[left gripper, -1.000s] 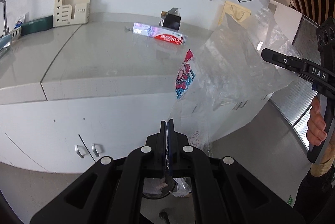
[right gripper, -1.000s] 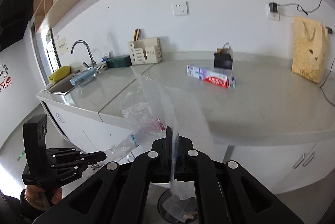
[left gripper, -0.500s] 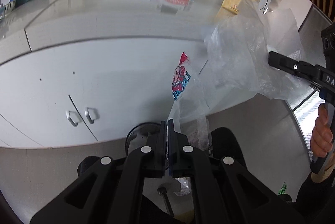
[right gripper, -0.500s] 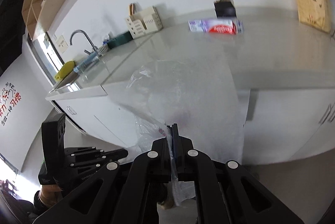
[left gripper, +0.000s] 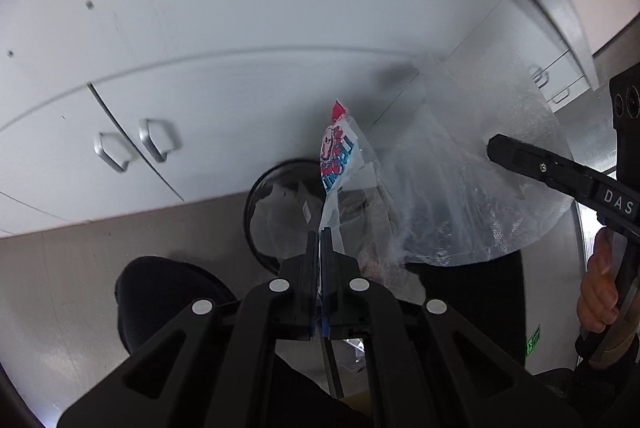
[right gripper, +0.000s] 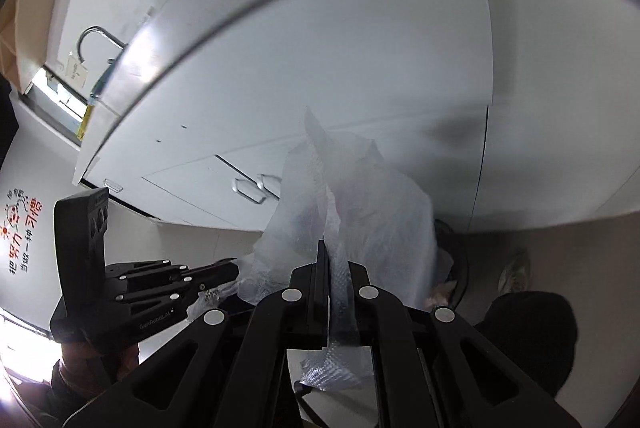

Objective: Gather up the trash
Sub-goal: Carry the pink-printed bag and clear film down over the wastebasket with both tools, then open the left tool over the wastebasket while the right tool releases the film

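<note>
Stretching between both claws, a clear plastic bag [left gripper: 448, 187] with a red and blue print is held in the air above a round black trash bin [left gripper: 280, 211] that stands on the floor. The left claw [left gripper: 320, 240] is clamped on one edge of the bag, and the right claw [right gripper: 329, 256] is clamped on a bubble-textured strip of the same plastic. The bin is seen to hold crumpled wrappers and is set against the white cabinet doors [left gripper: 224, 115] under the bench [right gripper: 248, 7], whose grey edge runs across the top of the right wrist view. Metal handles [left gripper: 156, 141] are fixed on the doors. A faucet [right gripper: 94, 35] is seen far off at the bench's end, blurred. The grey floor [left gripper: 80, 268] is partly covered by the person's dark shoe [left gripper: 168, 288], just beside the bin.
</note>
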A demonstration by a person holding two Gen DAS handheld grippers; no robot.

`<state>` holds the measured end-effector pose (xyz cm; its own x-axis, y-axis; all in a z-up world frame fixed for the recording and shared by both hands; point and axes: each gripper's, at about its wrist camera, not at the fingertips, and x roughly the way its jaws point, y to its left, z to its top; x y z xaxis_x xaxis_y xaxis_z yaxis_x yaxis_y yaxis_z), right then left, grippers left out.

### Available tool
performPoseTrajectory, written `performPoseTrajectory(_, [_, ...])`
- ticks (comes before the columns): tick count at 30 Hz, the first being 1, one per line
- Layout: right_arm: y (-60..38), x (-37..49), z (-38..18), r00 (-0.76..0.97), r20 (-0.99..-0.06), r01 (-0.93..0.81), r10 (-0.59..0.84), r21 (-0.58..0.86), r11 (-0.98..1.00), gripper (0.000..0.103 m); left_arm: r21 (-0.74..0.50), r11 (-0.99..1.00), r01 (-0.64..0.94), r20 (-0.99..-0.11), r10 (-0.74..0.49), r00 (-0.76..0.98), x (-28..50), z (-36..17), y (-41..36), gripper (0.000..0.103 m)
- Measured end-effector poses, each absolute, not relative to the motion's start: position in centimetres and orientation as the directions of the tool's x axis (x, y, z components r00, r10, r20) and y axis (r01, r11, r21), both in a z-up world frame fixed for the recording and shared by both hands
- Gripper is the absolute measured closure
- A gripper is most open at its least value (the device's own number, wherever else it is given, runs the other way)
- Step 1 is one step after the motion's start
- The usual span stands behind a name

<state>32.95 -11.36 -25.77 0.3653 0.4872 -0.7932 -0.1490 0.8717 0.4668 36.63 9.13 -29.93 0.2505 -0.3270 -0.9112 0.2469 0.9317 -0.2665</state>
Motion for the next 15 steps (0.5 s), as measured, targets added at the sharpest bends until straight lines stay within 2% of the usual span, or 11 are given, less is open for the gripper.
performPoseTrajectory(5, [-11.4, 35.3, -31.3, 0.277, -0.821, -0.086, 0.5, 0.497, 0.864, 0.096, -0.259, 0.937, 0.234, -0.941, -0.299, 0.157, 38.5, -34.2, 8.0, 0.101])
performPoseTrajectory(11, [-11.6, 36.5, -34.9, 0.197, -0.852, -0.075, 0.485, 0.48, 0.874, 0.091, -0.247, 0.94, 0.236, -0.959, -0.273, 0.081, 39.8, -37.2, 7.1, 0.1])
performPoseTrajectory(12, [-11.7, 36.6, -35.3, 0.192, -0.857, -0.073, 0.479, 0.474, 0.877, 0.082, -0.252, 0.936, 0.247, -0.961, -0.273, 0.053, 40.0, -37.9, 6.9, 0.1])
performPoseTrajectory(14, [-12.1, 36.5, -35.5, 0.202, -0.863, -0.065, 0.464, 0.461, 0.885, 0.05, -0.251, 0.936, 0.247, -0.963, -0.266, 0.03, 40.1, -38.8, 6.8, 0.097])
performPoseTrajectory(15, [-12.3, 36.4, -35.4, 0.215, -0.869, -0.062, 0.446, 0.444, 0.894, 0.042, -0.249, 0.938, 0.242, -0.965, -0.261, 0.021, 40.2, -39.2, 6.8, 0.08])
